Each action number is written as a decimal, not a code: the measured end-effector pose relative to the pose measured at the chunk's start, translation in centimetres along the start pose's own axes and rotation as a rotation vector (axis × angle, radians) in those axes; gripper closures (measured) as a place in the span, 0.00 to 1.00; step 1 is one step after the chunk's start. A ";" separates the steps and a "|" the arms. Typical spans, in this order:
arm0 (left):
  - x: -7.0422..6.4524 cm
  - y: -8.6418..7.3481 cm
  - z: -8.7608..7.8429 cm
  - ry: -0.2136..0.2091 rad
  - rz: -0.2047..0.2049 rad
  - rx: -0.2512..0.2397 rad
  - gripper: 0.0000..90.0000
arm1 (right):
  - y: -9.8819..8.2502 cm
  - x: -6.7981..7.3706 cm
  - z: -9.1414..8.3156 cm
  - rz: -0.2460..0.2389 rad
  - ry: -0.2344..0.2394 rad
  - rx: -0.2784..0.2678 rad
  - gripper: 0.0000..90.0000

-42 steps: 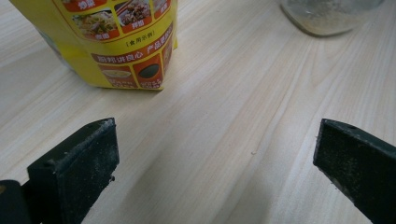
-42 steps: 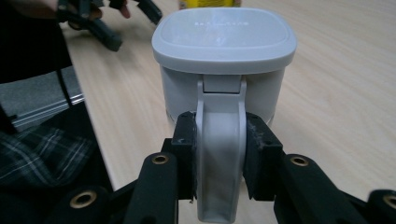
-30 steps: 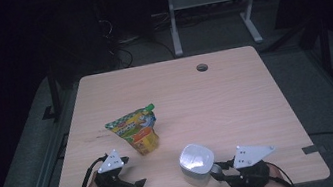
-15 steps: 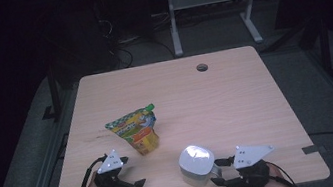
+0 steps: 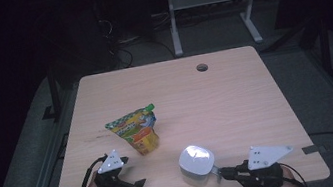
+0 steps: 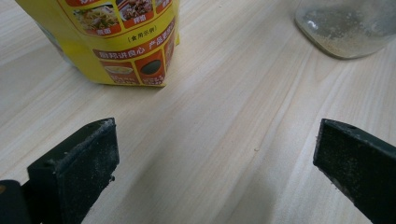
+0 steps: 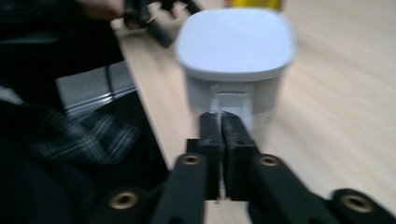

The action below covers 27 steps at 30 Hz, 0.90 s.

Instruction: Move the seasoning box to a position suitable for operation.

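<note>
A yellow spouted food pouch (image 5: 137, 131) stands left of centre on the wooden table (image 5: 227, 109). To its right, near the front edge, is a clear container (image 5: 197, 165) with a white lid lying flat on top. My right gripper (image 5: 221, 172) lies level at the container's right side. Its jaws have just been closing and are now pressed together, their tips against the white latch under the lid (image 7: 231, 100). Whether the latch is pinched between them is unclear. My left gripper (image 5: 136, 185) rests at the front left, open, with bare wood between its jaws. Pouch (image 6: 116, 42) and container (image 6: 345, 28) lie beyond it.
A round cable hole (image 5: 202, 67) sits near the table's far edge. A metal stand (image 5: 210, 0) is on the dark floor behind the table. The table's front edge runs just under both hands. In the right gripper view the other gripper (image 7: 149, 14) shows beyond the container.
A second ago the container's white lid stood tilted up; it has come down flat onto the container. The right gripper shifted slightly at the container's side. The left gripper stayed still.
</note>
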<state>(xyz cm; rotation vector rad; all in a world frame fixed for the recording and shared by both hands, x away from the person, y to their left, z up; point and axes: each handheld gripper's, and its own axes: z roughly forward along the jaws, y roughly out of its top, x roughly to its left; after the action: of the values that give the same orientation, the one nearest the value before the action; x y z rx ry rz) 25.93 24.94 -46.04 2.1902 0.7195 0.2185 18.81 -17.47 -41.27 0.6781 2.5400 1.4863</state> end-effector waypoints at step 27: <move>0.0 0.0 0.1 -0.004 0.008 0.006 0.00 | 0.8 -3.4 2.7 -0.028 -0.055 0.057 1.00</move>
<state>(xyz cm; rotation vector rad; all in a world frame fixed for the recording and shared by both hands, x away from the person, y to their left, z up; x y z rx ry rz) 25.94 24.85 -46.08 2.1989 0.7107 0.2161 23.00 -16.45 -42.34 0.6790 2.5488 1.3720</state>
